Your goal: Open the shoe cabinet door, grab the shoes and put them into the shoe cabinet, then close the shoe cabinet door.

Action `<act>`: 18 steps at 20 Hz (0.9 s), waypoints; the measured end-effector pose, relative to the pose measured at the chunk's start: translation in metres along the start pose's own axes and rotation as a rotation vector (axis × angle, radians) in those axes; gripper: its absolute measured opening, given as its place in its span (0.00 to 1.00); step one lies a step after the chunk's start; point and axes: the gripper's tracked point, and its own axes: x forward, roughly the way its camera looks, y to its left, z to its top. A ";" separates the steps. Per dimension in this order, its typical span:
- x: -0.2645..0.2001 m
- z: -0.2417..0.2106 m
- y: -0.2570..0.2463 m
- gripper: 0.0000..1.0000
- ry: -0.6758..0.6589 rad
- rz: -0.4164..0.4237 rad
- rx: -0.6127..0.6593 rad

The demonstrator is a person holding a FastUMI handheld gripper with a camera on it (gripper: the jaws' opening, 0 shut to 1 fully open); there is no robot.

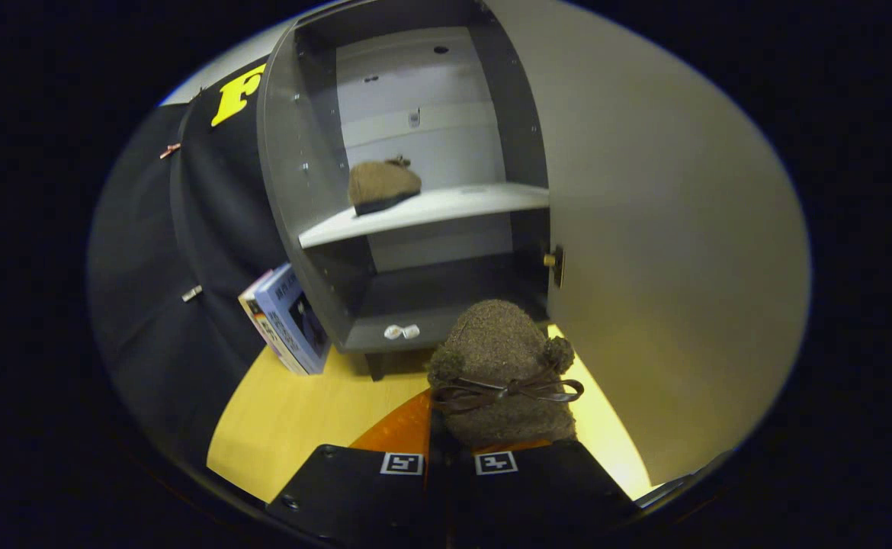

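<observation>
A grey shoe cabinet (pixel 293 191) stands ahead with its door (pixel 659 229) swung open to the right. One brown fuzzy shoe (pixel 382 184) rests on the white middle shelf (pixel 446 206). A second brown fuzzy shoe (pixel 503 374), with pompoms and a dark bow, is held up in front of the cabinet's lower compartment. My gripper (pixel 450 457) is shut on this shoe's heel end, the fingers close together just below it.
A book (pixel 293 320) leans against the cabinet's left side on the wooden floor (pixel 301 412). An orange mat (pixel 396 431) lies just ahead of the fingers. Black cloth wall stands to the left. The door carries a small latch (pixel 554 263) on its inner edge.
</observation>
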 end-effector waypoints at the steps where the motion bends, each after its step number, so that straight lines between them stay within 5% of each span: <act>1: -0.006 0.019 0.003 0.10 -0.010 0.001 -0.007; 7: -0.001 0.139 0.032 0.10 -0.077 0.041 0.016; 12: 0.054 0.238 0.042 0.10 -0.177 0.031 -0.032; 18: 0.158 0.269 0.043 0.10 -0.128 -0.004 -0.056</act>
